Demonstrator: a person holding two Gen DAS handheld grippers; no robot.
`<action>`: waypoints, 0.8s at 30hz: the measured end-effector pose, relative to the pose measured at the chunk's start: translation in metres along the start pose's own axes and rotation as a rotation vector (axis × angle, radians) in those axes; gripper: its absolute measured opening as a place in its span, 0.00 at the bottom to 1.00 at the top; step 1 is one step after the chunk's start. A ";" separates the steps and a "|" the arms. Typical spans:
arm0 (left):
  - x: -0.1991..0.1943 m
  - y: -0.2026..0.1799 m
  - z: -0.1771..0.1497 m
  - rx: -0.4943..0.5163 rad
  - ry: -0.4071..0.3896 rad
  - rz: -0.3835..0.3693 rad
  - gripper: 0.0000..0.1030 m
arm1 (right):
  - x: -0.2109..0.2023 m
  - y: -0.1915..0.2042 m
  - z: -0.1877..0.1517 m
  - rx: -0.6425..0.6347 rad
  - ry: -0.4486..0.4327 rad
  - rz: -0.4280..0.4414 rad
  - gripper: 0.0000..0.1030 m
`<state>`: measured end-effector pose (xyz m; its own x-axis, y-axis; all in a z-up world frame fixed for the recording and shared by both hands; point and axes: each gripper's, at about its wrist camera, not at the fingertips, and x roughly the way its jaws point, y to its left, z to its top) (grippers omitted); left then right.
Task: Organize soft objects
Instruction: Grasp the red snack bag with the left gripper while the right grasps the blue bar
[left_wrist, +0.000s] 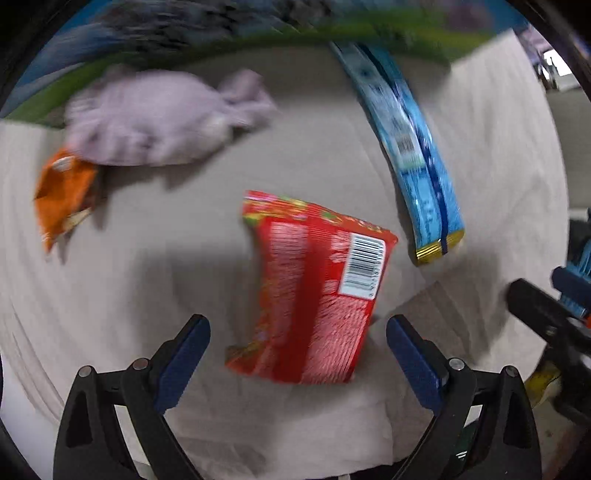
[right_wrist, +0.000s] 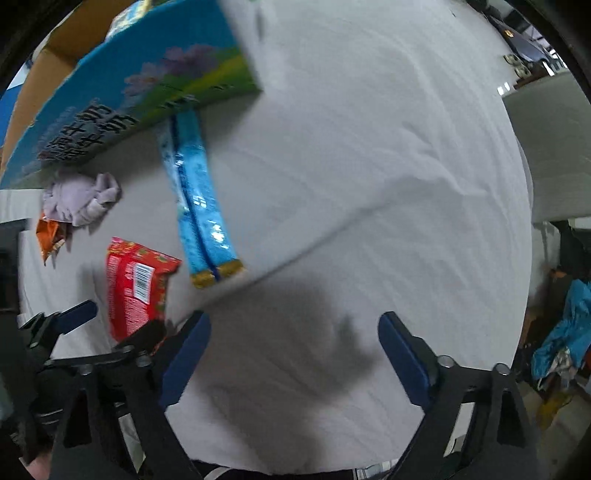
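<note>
A red snack bag (left_wrist: 317, 291) lies on the white cloth just ahead of my open left gripper (left_wrist: 297, 332), its near end between the blue fingertips. It also shows in the right wrist view (right_wrist: 135, 286). A long blue packet (left_wrist: 413, 155) lies to the right, also seen in the right wrist view (right_wrist: 199, 206). A lilac cloth bundle (left_wrist: 155, 118) and an orange packet (left_wrist: 62, 195) lie at the far left. My right gripper (right_wrist: 293, 334) is open and empty over bare cloth.
A blue-and-green printed carton (right_wrist: 140, 88) stands at the back of the white-covered table (right_wrist: 369, 184), next to a brown cardboard box (right_wrist: 66, 40). The left gripper (right_wrist: 74, 317) shows at the left of the right wrist view. Clutter lies on the floor at right (right_wrist: 565, 332).
</note>
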<state>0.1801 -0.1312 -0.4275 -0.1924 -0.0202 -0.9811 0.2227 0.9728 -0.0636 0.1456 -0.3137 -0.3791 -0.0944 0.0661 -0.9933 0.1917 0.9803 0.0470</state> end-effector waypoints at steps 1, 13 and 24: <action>0.005 -0.004 0.001 0.014 0.008 0.015 0.85 | 0.001 -0.005 -0.002 0.007 0.002 0.002 0.89; -0.020 0.044 0.000 -0.143 -0.075 0.041 0.45 | -0.012 0.016 0.030 -0.084 -0.060 0.012 0.76; -0.016 0.067 0.021 -0.229 -0.087 0.042 0.45 | 0.030 0.068 0.077 -0.138 -0.039 -0.020 0.33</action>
<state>0.2178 -0.0705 -0.4199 -0.1021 0.0107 -0.9947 0.0048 0.9999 0.0103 0.2311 -0.2598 -0.4138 -0.0586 0.0416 -0.9974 0.0539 0.9978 0.0384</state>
